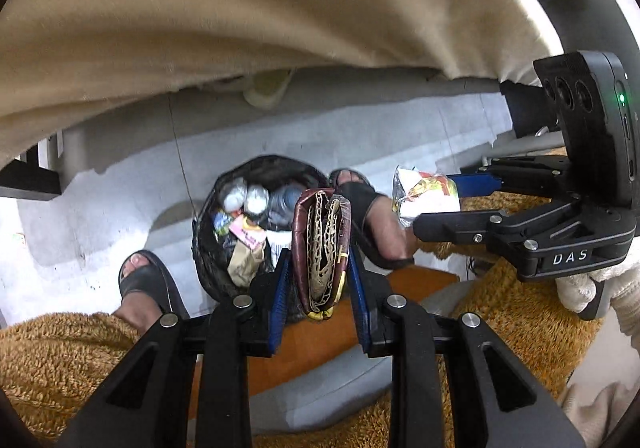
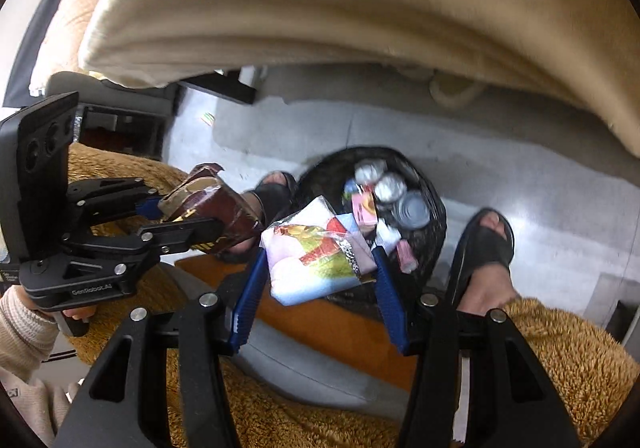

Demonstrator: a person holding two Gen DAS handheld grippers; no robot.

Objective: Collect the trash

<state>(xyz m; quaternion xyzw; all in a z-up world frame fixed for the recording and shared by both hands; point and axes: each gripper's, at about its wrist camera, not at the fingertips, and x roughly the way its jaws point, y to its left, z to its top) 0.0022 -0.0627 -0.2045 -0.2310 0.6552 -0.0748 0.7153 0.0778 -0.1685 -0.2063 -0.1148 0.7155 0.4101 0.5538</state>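
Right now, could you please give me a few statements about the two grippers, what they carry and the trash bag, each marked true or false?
1. The left gripper is shut on a brown wrapper. True.
2. The right gripper is empty. False: it is shut on a colourful packet.
3. The black trash bag on the floor already holds trash. True.
4. The trash bag is tied closed. False: its mouth is open, with trash showing inside.
5. The person's feet are bare. False: each foot wears a dark open-toed sandal.
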